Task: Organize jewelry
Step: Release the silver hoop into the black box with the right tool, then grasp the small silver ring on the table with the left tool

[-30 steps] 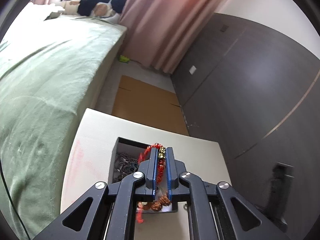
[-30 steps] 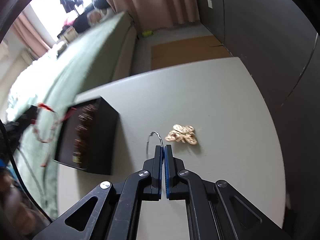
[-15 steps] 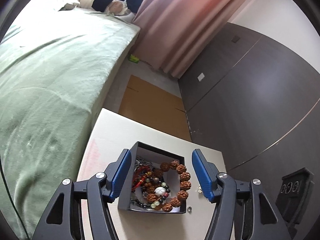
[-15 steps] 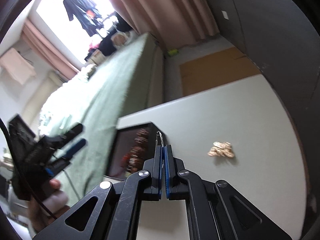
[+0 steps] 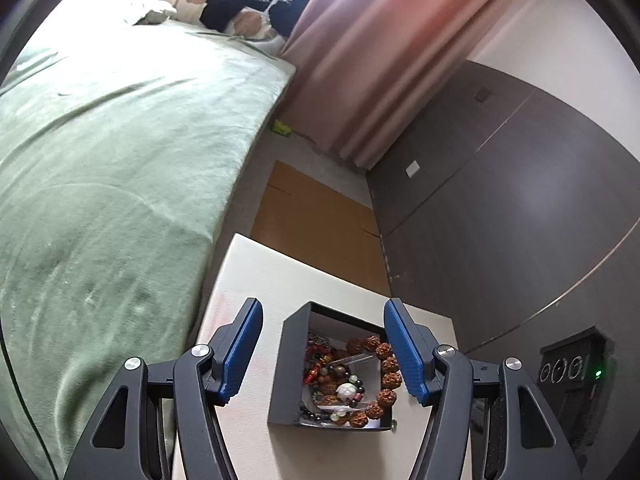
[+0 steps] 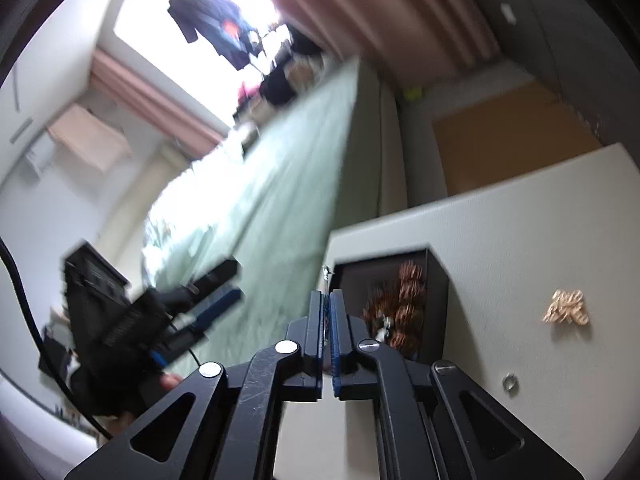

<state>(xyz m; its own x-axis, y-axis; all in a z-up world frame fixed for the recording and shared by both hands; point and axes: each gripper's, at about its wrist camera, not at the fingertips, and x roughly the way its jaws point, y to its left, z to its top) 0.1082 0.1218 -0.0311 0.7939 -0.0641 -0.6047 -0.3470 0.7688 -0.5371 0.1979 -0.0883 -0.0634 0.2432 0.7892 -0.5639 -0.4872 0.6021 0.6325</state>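
Note:
An open black box (image 5: 286, 360) on the white table (image 5: 248, 264) holds several bracelets, among them a brown beaded bracelet (image 5: 386, 364) and red beads. My left gripper (image 5: 322, 308) hovers open just short of the box, nothing between its fingers. It shows in the right wrist view as the left gripper (image 6: 230, 282), off the table's left side. My right gripper (image 6: 328, 294) is at the left edge of the box (image 6: 438, 280). Its jaws are opening by a narrow slit, and a thin silver hoop (image 6: 327, 271) still sticks up between the tips.
A gold ornament (image 6: 566, 306) and a small silver ring (image 6: 509, 383) lie on the table (image 6: 520, 220) right of the box. A green bed (image 5: 100, 160) runs along the left. Dark cabinet doors (image 5: 500, 220) stand to the right. A hand (image 6: 170, 380) holds the left gripper.
My left gripper opened, dropped the red bracelet into the box and drew back. My right gripper lifted the silver hoop off the table and swung left to the box.

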